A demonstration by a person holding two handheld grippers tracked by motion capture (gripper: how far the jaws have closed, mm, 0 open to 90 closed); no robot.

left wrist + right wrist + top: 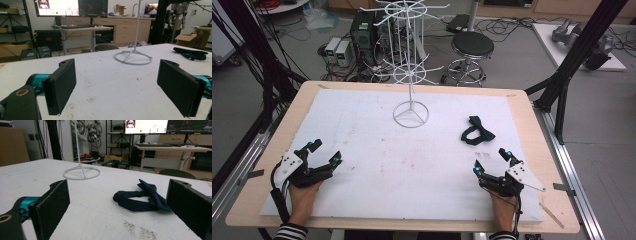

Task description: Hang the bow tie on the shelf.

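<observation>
A dark navy bow tie [477, 131] with its strap looped lies flat on the white mat, right of centre. A white wire display stand [411, 75] rises from a ring base [411, 114] at the mat's middle back. My left gripper [325, 153] rests at the front left, open and empty. At the front right my right gripper [492, 160] is open too, just short of the bow tie [140, 196]. The left gripper view has the ring base [133, 57] ahead and the bow tie [191, 53] far right. From the right gripper the stand's base [81, 172] sits ahead to the left.
The white mat [377, 165] covers a wooden table [532, 125]. Behind the table stand a black stool [472, 47], computer boxes [362, 30] and cables. Black frame posts [577, 55] flank the table's right side.
</observation>
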